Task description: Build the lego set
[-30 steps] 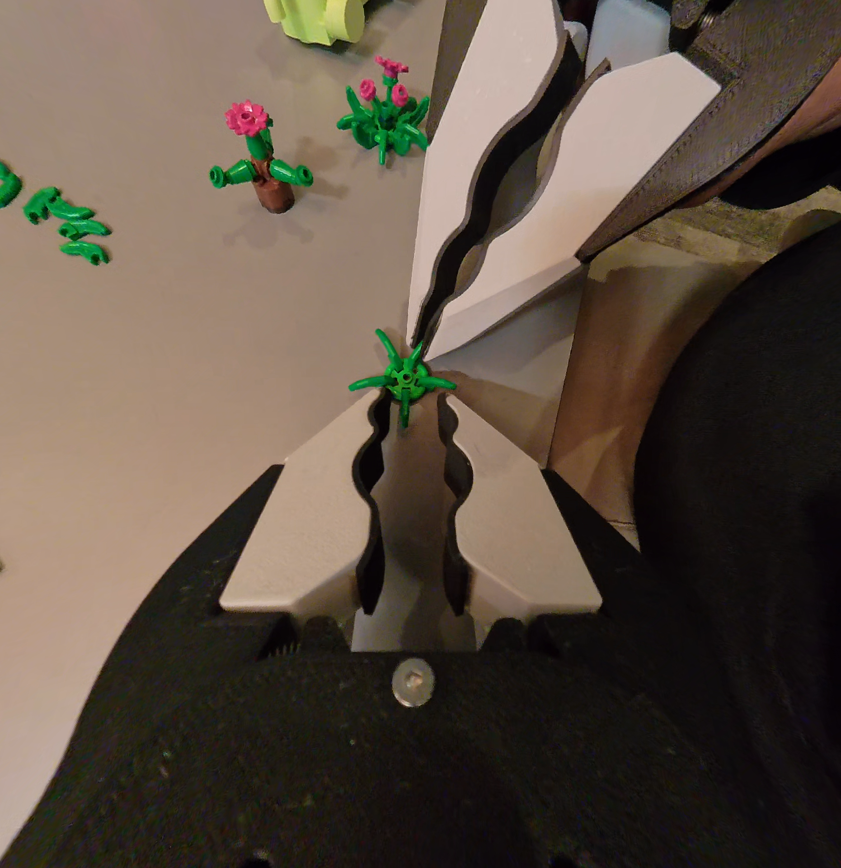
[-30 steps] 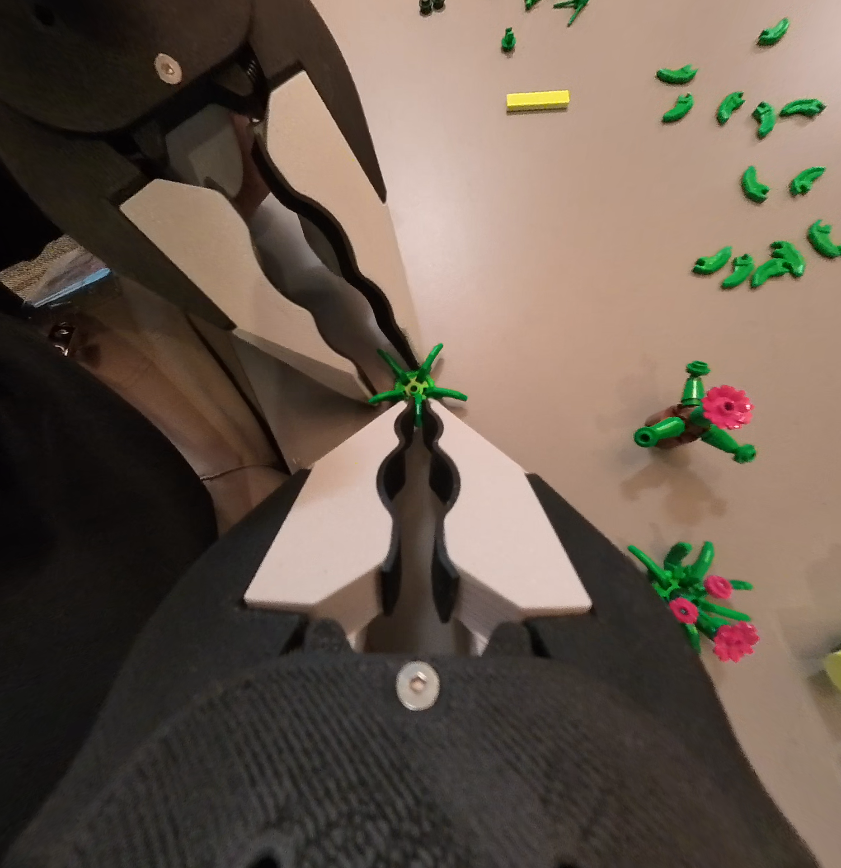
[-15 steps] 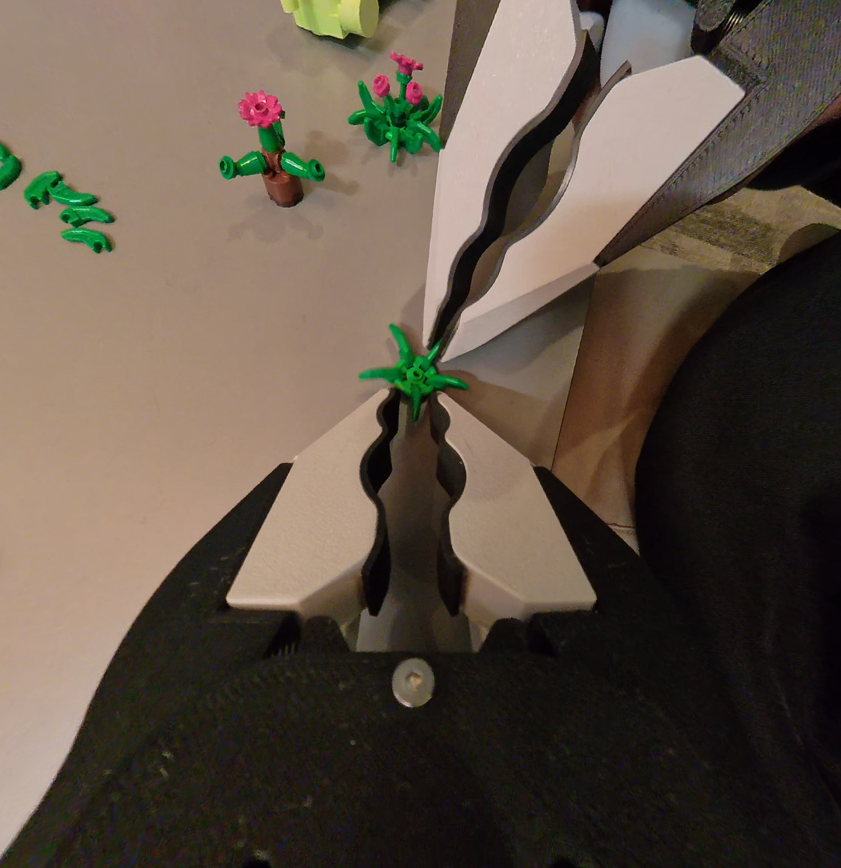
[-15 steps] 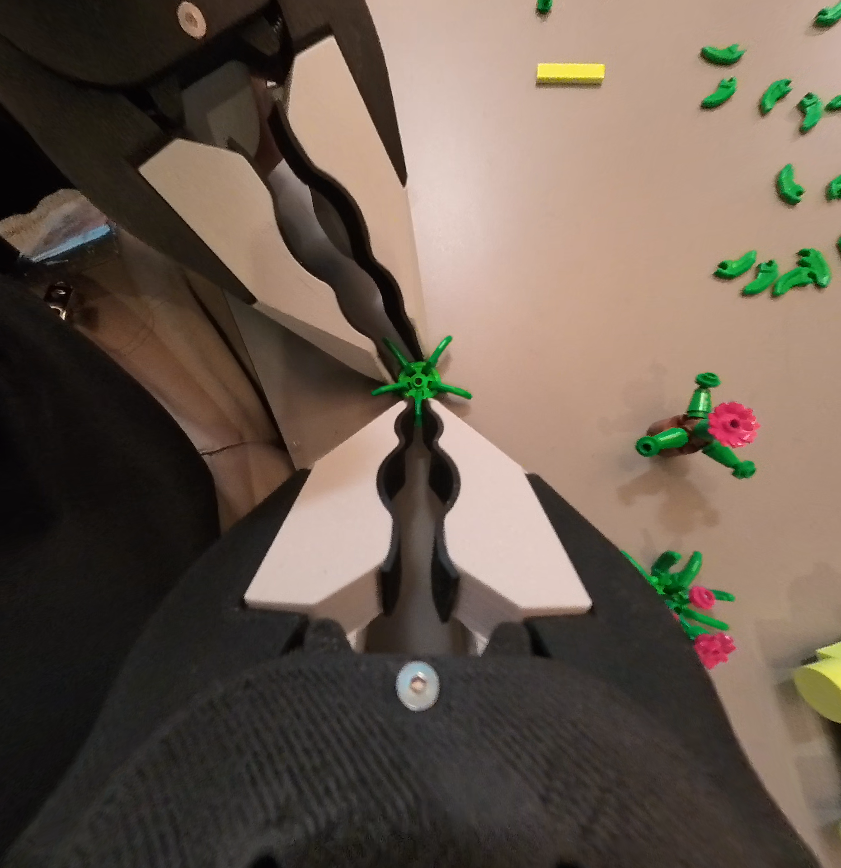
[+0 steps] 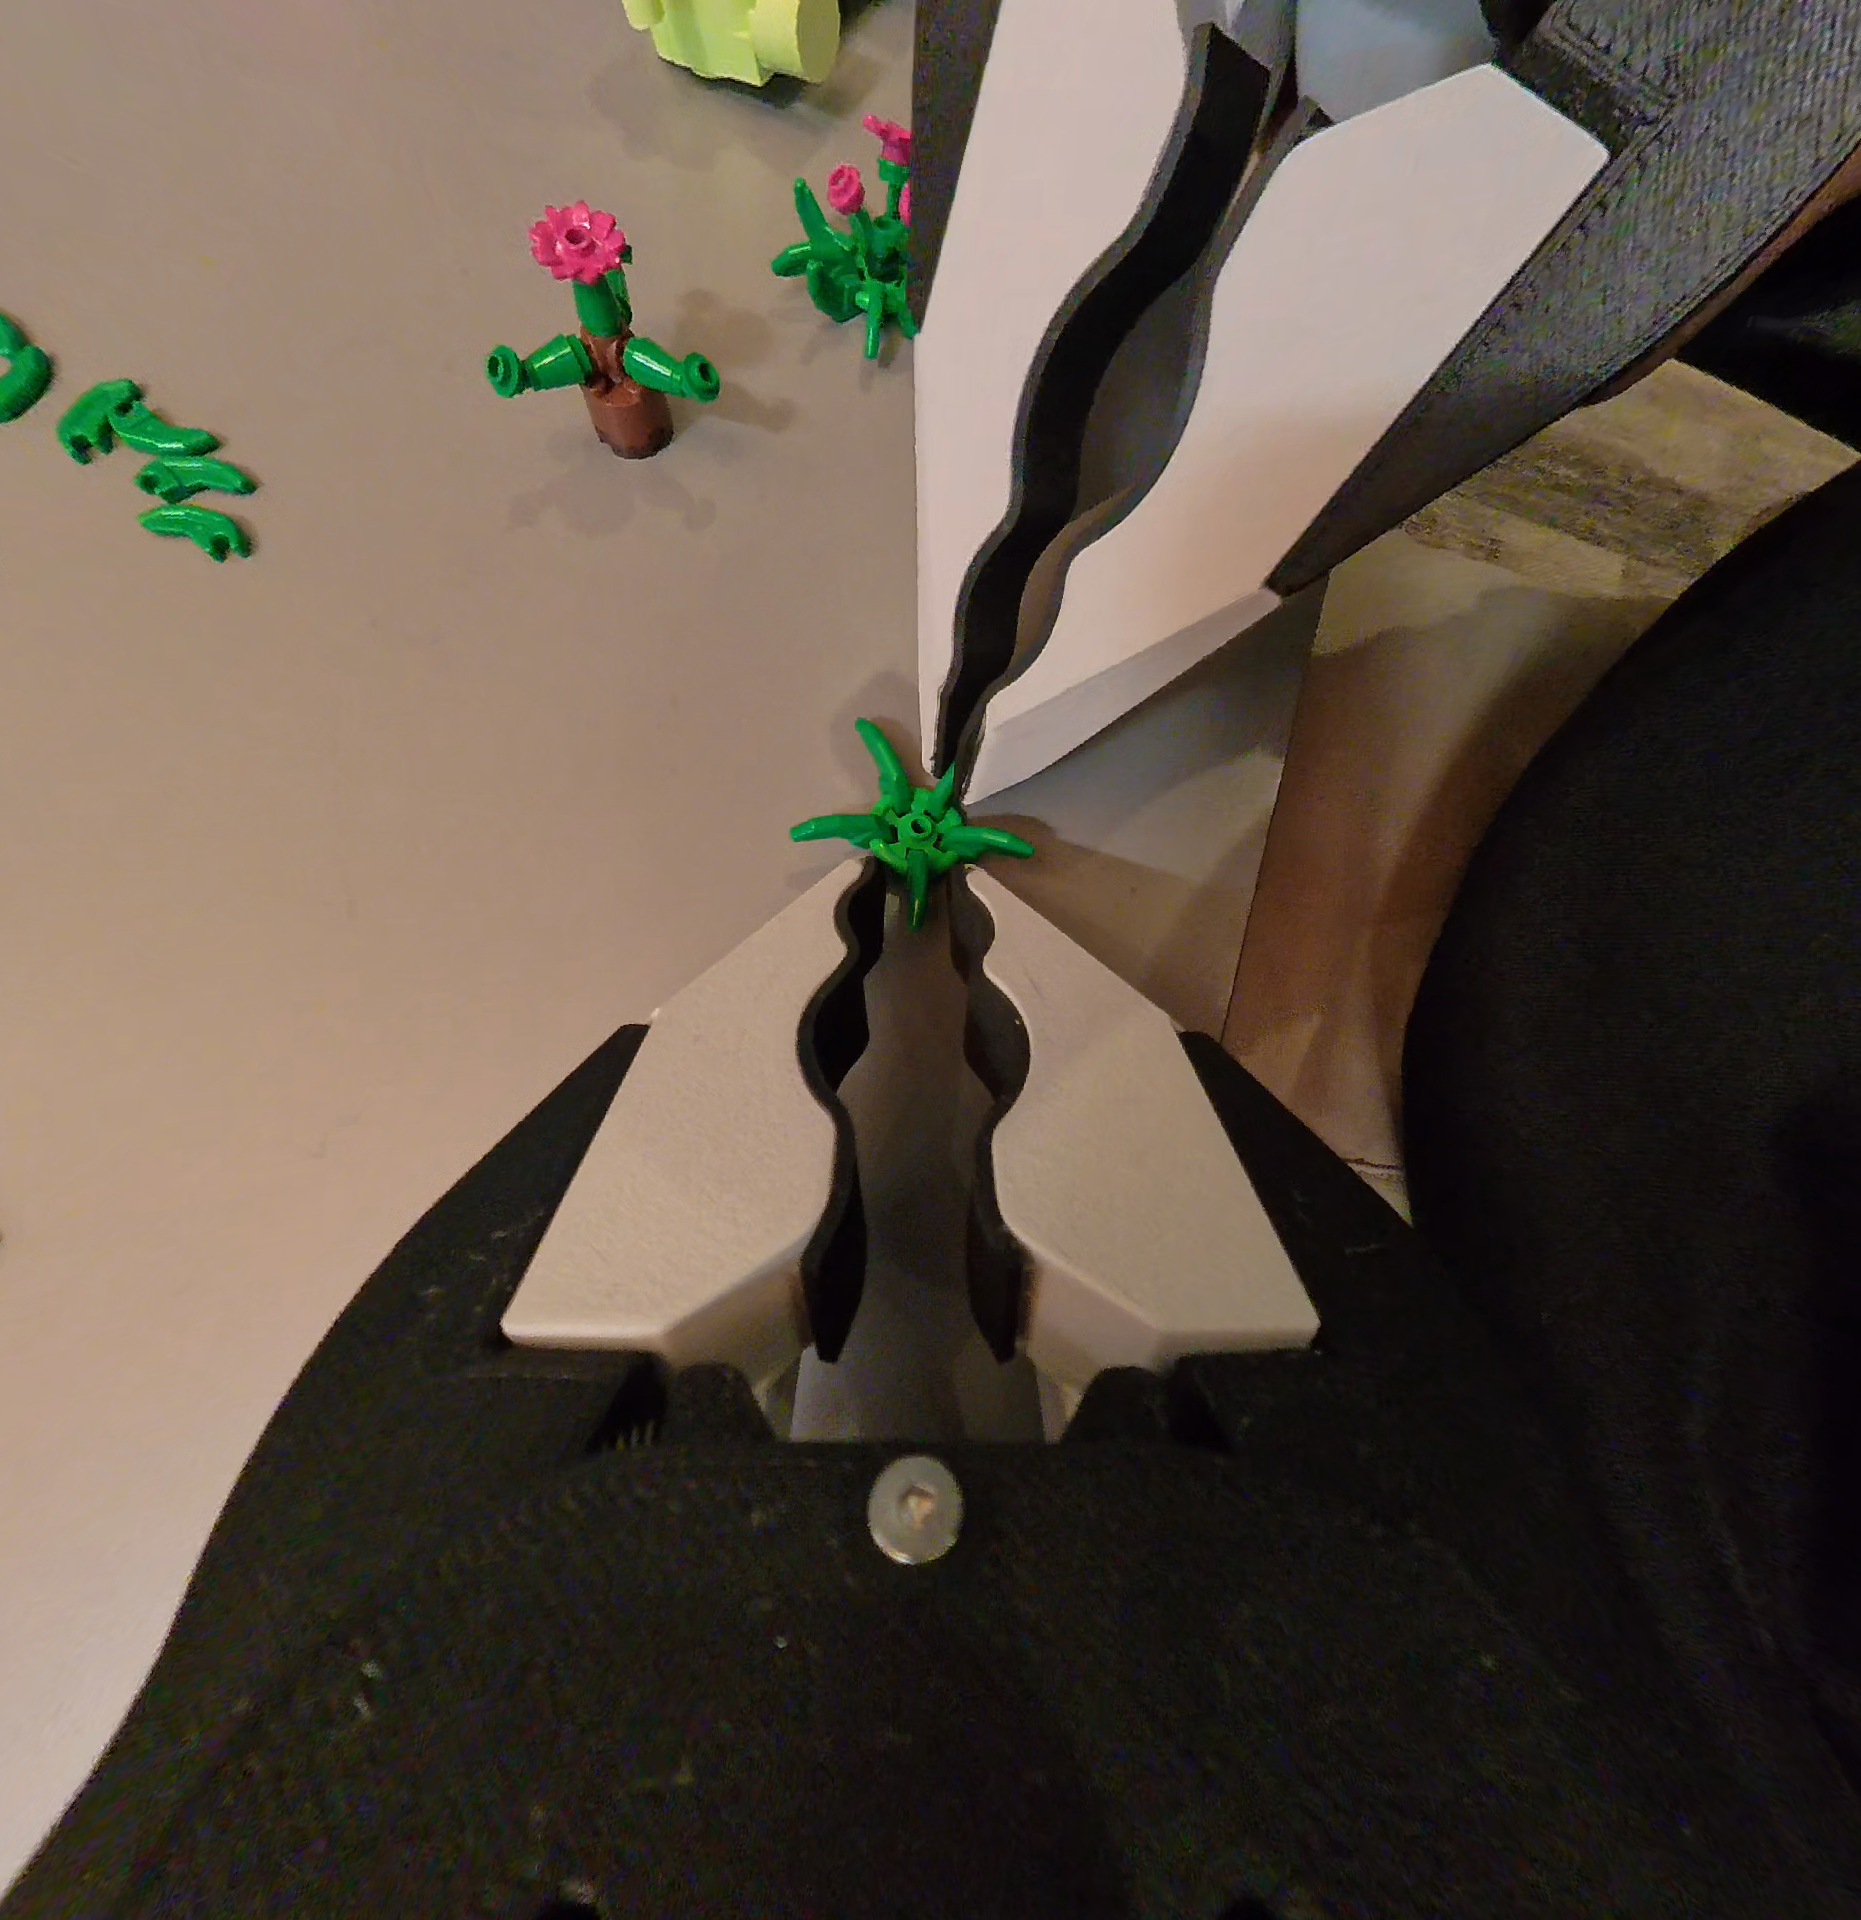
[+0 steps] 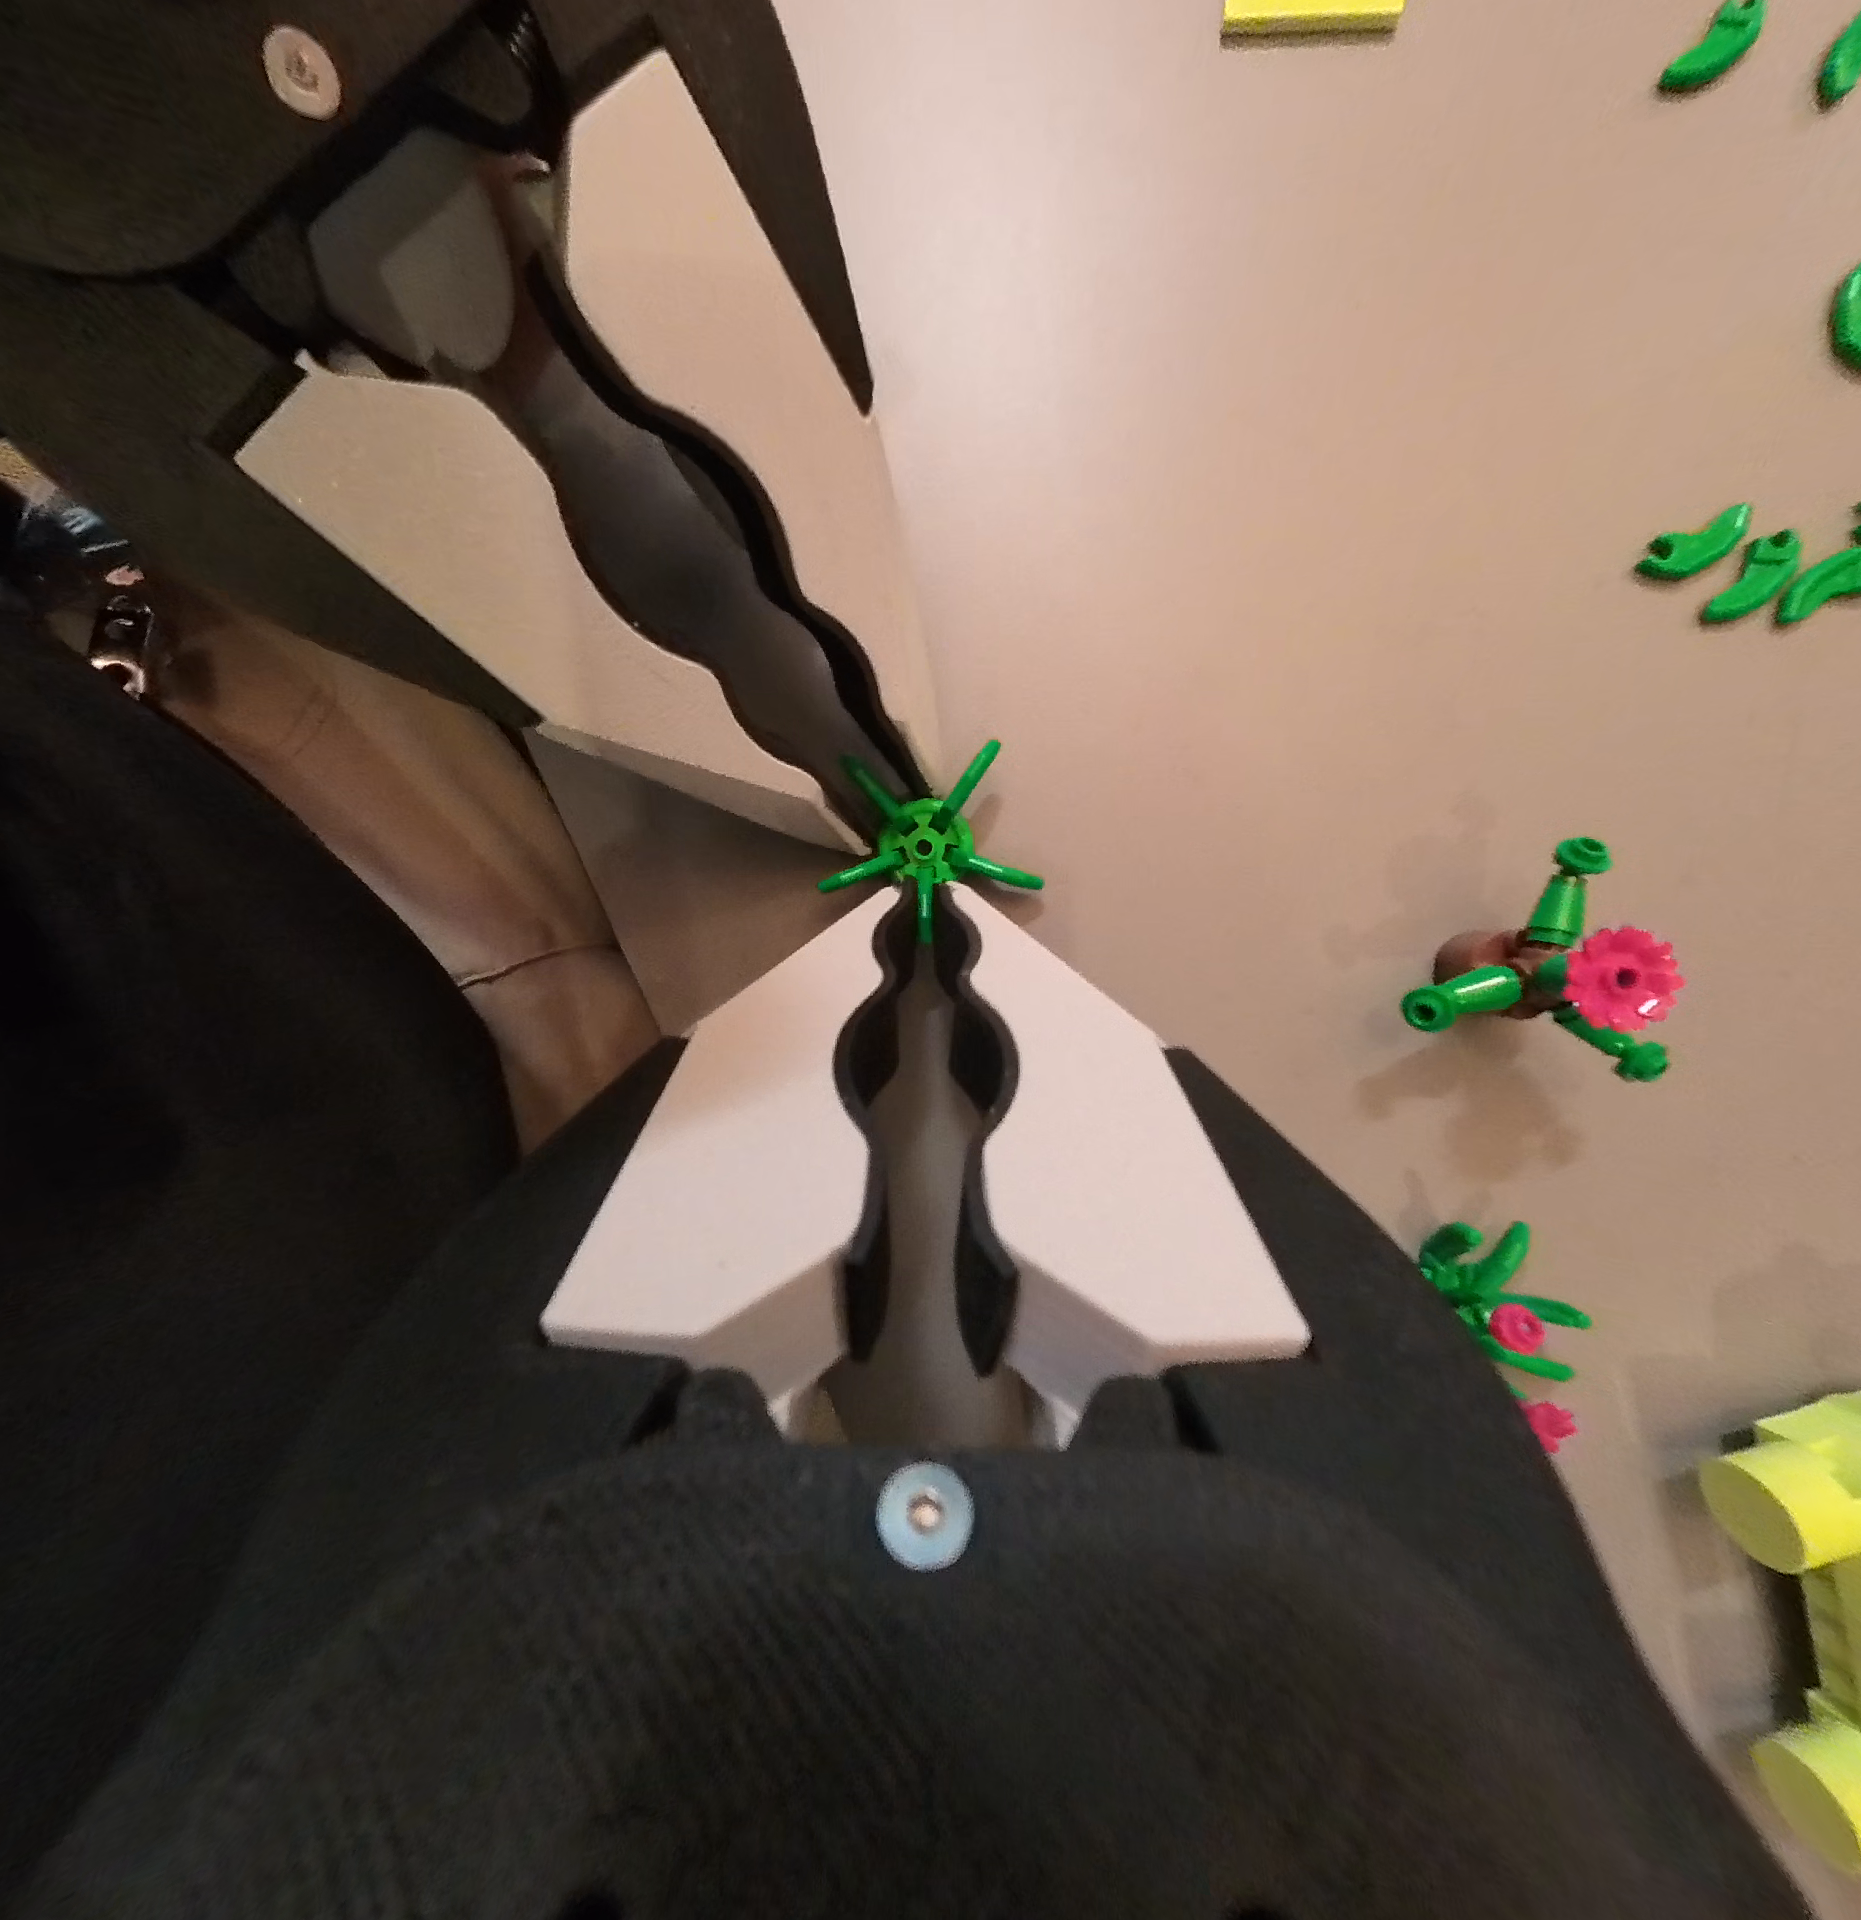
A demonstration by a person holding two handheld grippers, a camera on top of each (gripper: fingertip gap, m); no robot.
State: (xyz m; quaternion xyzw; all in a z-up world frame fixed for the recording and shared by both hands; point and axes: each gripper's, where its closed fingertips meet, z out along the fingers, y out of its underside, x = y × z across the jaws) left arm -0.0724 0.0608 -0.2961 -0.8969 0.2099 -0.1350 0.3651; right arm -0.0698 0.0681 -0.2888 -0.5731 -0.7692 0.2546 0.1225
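Note:
A small green spiky leaf piece (image 5: pixel 910 831) is held above the grey table (image 5: pixel 386 779) near its near edge. My left gripper (image 5: pixel 910 888) is shut on one of its spikes from below in the left wrist view. My right gripper (image 5: pixel 952 764) comes in from the upper right and grips it tip to tip with the left. In the right wrist view the same leaf piece (image 6: pixel 921 847) sits at my right gripper (image 6: pixel 921 920), with the left gripper (image 6: pixel 874 795) coming from the upper left.
A pink flower on a brown stem (image 5: pixel 614 353) and a green cluster with pink buds (image 5: pixel 853 260) stand on the table. Loose green curved leaves (image 5: pixel 167 468) lie to the left. Lime green pieces (image 6: pixel 1819 1507) and a yellow flat piece (image 6: pixel 1310 12) lie farther out. Only a small space, under 4 cm, lies between the two pairs of fingers.
Both grippers stay tip to tip on the green leaf piece. In the right wrist view the table parts have slid outward and down, so the pair has shifted slightly over the table.

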